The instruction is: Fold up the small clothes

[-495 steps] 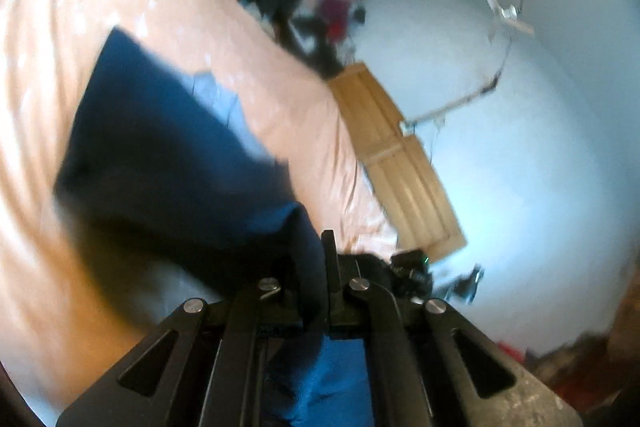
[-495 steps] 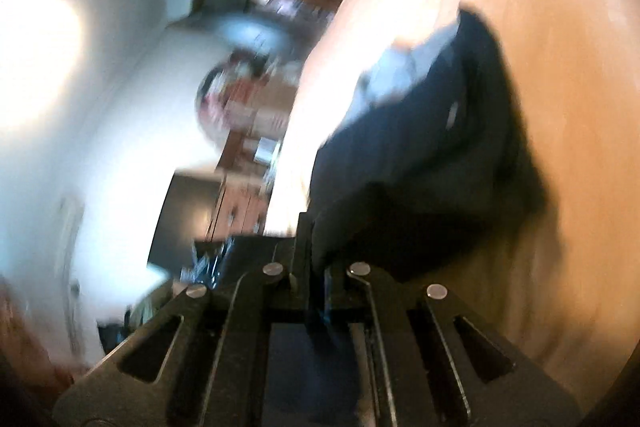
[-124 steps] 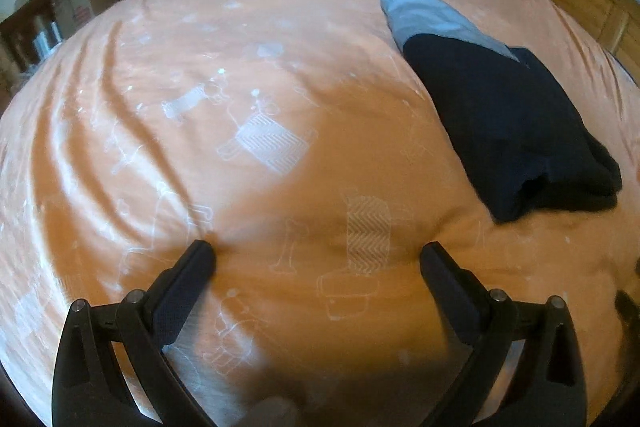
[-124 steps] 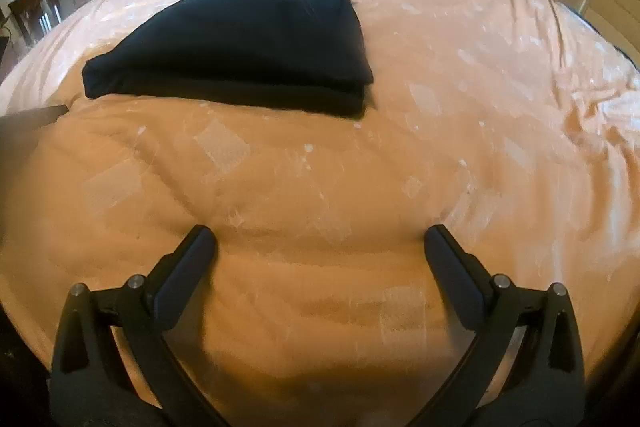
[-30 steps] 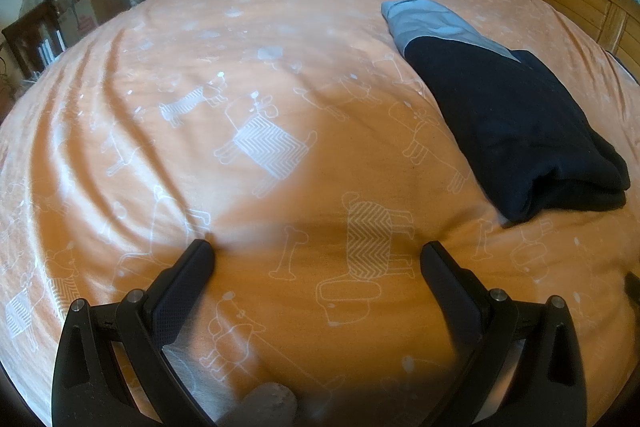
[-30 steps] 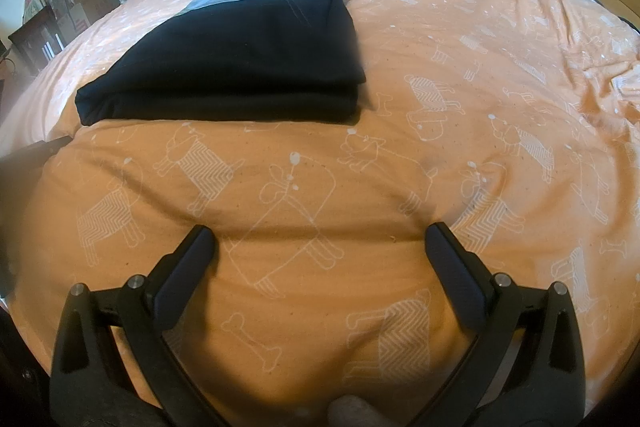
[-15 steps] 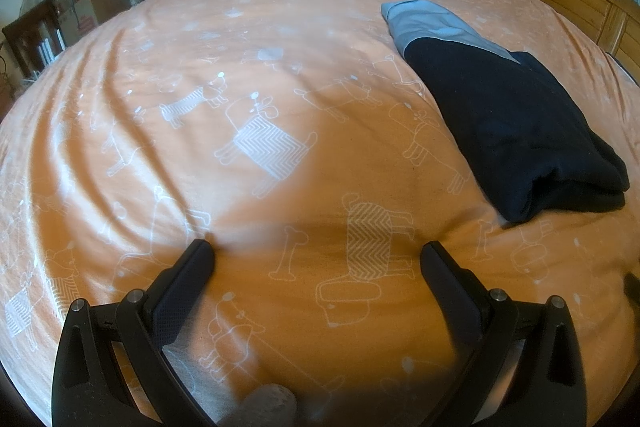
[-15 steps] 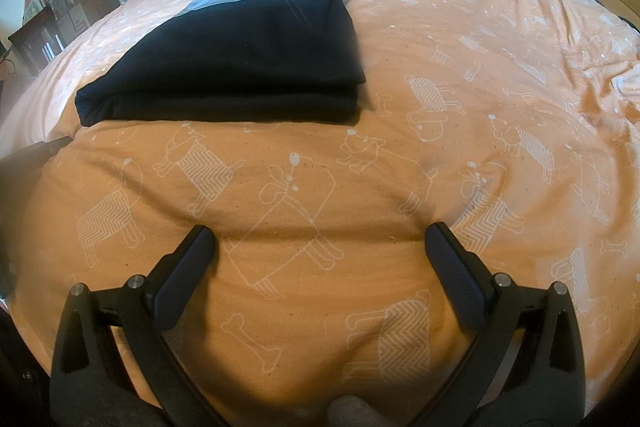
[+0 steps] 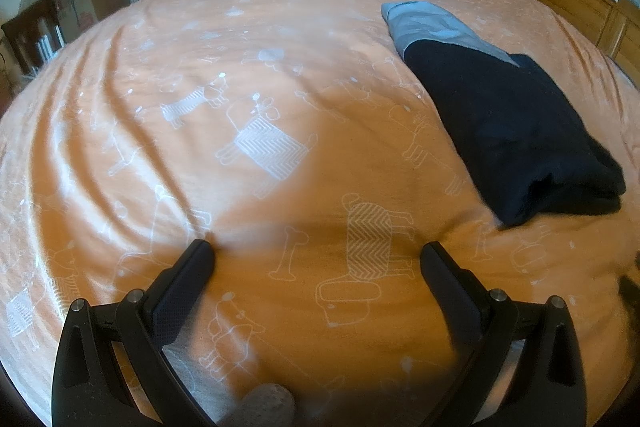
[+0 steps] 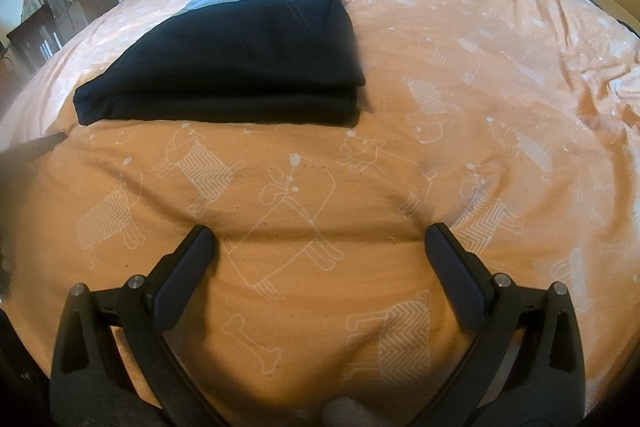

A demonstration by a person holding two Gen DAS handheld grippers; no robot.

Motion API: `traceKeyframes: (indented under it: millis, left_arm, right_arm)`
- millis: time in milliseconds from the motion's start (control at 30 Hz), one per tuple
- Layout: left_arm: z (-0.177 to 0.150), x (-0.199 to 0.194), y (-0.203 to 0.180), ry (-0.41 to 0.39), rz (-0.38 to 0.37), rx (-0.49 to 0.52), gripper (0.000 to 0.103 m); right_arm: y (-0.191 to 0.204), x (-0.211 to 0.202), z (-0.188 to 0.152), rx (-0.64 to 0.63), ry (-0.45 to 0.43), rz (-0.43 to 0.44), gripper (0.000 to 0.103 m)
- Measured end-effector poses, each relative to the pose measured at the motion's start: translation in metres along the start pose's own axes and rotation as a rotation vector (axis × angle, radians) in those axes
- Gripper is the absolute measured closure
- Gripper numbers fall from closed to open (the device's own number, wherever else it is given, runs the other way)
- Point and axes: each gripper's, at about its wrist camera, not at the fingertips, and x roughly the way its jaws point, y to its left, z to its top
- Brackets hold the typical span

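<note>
- The folded navy garment (image 9: 508, 123) lies on the orange bedsheet (image 9: 248, 99), long axis running from its grey end toward the grippers.
- Left gripper (image 9: 316, 255) and right gripper (image 10: 320, 235) gape wide, empty.
- Nothing has shifted since a second ago.

Two matte black claws, left claw (image 9: 316, 253) and right claw (image 10: 320, 239), alike in build. Each with two flat fingers (image 9: 182, 291) faced in finely dimpled dark pads (image 10: 456, 277), carried on angular arms with triangular cut-outs and round silver screws (image 10: 500, 279).
</note>
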Motion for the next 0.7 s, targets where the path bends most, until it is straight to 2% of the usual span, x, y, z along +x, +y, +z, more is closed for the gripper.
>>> traceKeyframes:
  millis: [133,267,367,467,500,533,600,633,667,700]
  left_arm:
    - [0.010,-0.017,-0.001,-0.014,-0.040,0.007,0.000]
    - [0.026,-0.066,-0.011,-0.112,-0.027,0.026,0.000]
    - [0.039,-0.121,-0.024,-0.216,-0.010,0.052,0.000]
    - [0.048,-0.175,-0.036,-0.334,-0.016,0.091,0.000]
    - [0.051,-0.205,-0.042,-0.405,-0.020,0.109,0.000]
    - [0.052,-0.221,-0.044,-0.443,-0.022,0.115,0.000]
    - [0.052,-0.269,-0.049,-0.560,-0.055,0.114,0.000]
    - [0.052,-0.279,-0.049,-0.584,-0.068,0.108,0.000]
    - [0.051,-0.289,-0.049,-0.599,-0.077,0.102,0.000]
    - [0.053,-0.296,-0.051,-0.591,-0.066,0.098,0.000]
  right_arm:
    - [0.008,-0.007,0.006,-0.039,0.022,-0.034,0.000]
    - [0.015,-0.036,0.024,-0.038,-0.005,-0.022,0.000]
    - [0.022,-0.081,0.049,-0.025,-0.092,0.007,0.000]
    - [0.033,-0.148,0.078,-0.006,-0.223,0.040,0.000]
    - [0.039,-0.185,0.087,-0.009,-0.307,0.051,0.000]
    - [0.044,-0.212,0.091,-0.015,-0.378,0.045,0.000]
    - [0.054,-0.251,0.089,-0.019,-0.504,0.019,0.000]
    - [0.056,-0.260,0.088,-0.008,-0.528,0.023,0.000]
    - [0.058,-0.263,0.088,0.007,-0.514,0.050,0.000]
    - [0.062,-0.258,0.091,0.008,-0.441,0.106,0.000]
